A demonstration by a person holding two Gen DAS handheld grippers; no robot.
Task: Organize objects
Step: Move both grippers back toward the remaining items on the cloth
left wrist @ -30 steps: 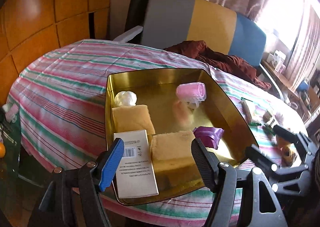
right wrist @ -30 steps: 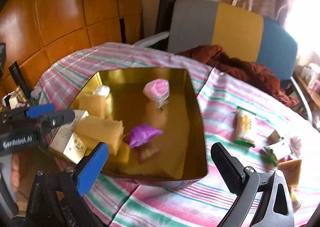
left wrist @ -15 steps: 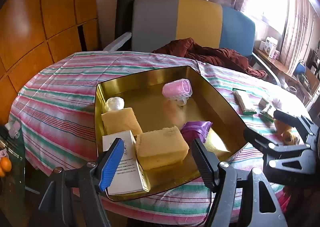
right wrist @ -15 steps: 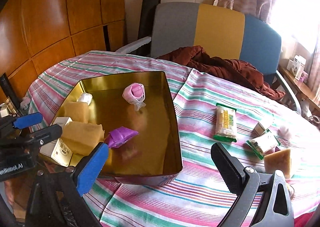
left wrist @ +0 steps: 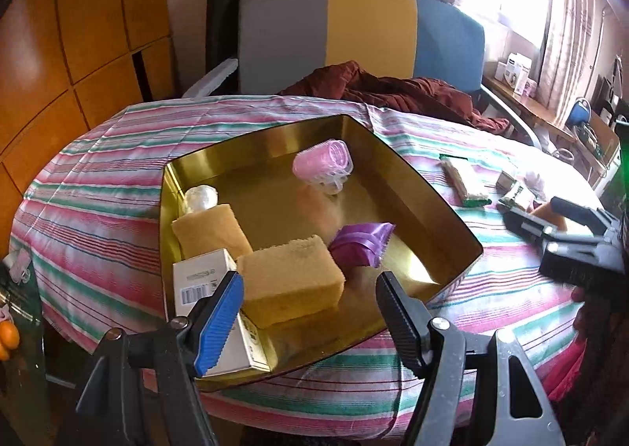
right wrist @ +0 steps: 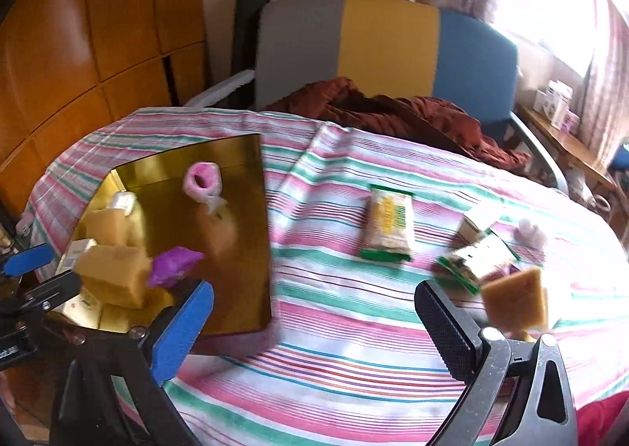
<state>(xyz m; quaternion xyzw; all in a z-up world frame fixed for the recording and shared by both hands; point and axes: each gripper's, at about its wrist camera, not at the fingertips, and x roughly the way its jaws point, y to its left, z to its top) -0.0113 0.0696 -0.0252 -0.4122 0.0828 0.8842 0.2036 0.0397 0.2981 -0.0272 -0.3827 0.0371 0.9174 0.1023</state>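
Here, near to far.
My left gripper (left wrist: 308, 304): spread, empty, above the tin's near edge.
My right gripper (right wrist: 314, 324): spread, empty, above the cloth (right wrist: 334, 328).
Tin (left wrist: 412, 186): sponge (left wrist: 291, 281) centre, roller (left wrist: 322, 163) at 12.
Packet (right wrist: 387, 225): outside, 3 o'clock of the tin.

No legible text (barcode only)

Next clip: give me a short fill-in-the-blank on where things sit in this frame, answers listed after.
1. The pink hair roller lies inside the ____ tray.
2. The purple packet lies beside a yellow ____ in the tray.
3. The green-edged snack packet lies on the striped ____, outside the tray.
4. Both the left hand-held gripper and the right hand-held gripper hold ____.

Missing words: gold; sponge; tablecloth; nothing
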